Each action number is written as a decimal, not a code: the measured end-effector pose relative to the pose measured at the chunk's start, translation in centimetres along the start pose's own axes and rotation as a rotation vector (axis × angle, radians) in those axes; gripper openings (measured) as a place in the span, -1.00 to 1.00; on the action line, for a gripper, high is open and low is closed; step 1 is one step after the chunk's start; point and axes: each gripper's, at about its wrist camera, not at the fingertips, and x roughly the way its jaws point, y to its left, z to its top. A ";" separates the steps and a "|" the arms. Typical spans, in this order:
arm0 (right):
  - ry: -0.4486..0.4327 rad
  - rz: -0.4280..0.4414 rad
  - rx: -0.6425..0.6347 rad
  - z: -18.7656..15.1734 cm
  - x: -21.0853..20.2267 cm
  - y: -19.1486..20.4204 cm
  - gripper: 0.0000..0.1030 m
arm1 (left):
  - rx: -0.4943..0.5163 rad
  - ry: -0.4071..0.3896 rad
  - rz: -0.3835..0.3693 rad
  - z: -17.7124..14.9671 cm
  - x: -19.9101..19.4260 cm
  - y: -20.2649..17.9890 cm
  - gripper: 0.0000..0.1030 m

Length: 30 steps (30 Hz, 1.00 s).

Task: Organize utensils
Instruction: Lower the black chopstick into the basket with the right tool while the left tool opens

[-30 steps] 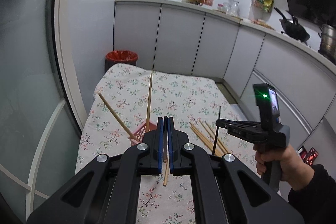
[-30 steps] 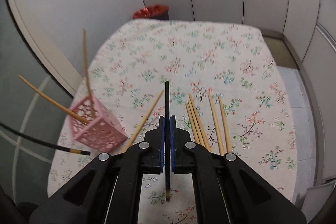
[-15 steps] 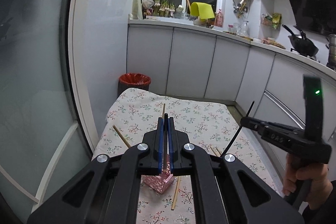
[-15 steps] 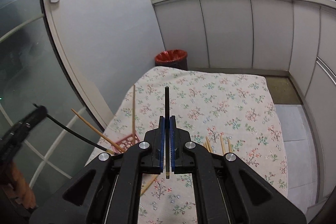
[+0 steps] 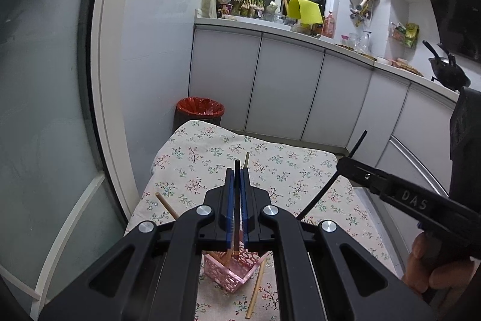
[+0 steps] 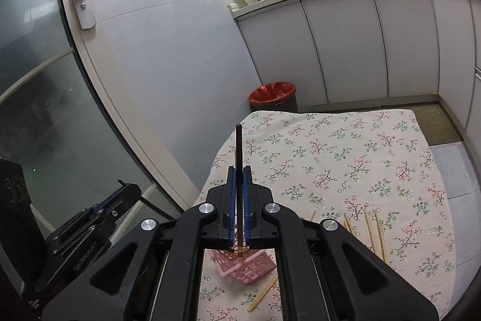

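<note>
Floral tablecloth [image 6: 345,158] farther below than before, black chopstick [image 6: 239,146] raised.

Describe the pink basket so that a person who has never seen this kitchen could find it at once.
Look at the table under the floral tablecloth, which stands in front of the white cabinets. The pink basket is at its near edge, close to the glass door, tipped on the cloth with chopsticks in it. It is the only pink, perforated thing; its neighbours are loose wooden chopsticks lying flat.

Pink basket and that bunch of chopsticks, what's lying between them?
One loose wooden chopstick, partly hidden behind the right tool, in the right wrist view.
</note>
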 end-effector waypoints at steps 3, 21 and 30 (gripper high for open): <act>0.019 -0.004 0.009 -0.4 1.0 -0.2 -0.94 | -0.008 0.038 0.005 -0.4 0.9 0.4 -0.92; 0.123 0.038 0.056 -1.9 2.6 -2.2 -0.38 | -0.018 0.130 -0.001 -1.5 4.1 0.8 -0.11; 0.146 -0.077 0.079 -1.6 -1.1 -7.8 0.04 | 0.028 0.210 -0.042 -2.6 3.0 -1.6 0.46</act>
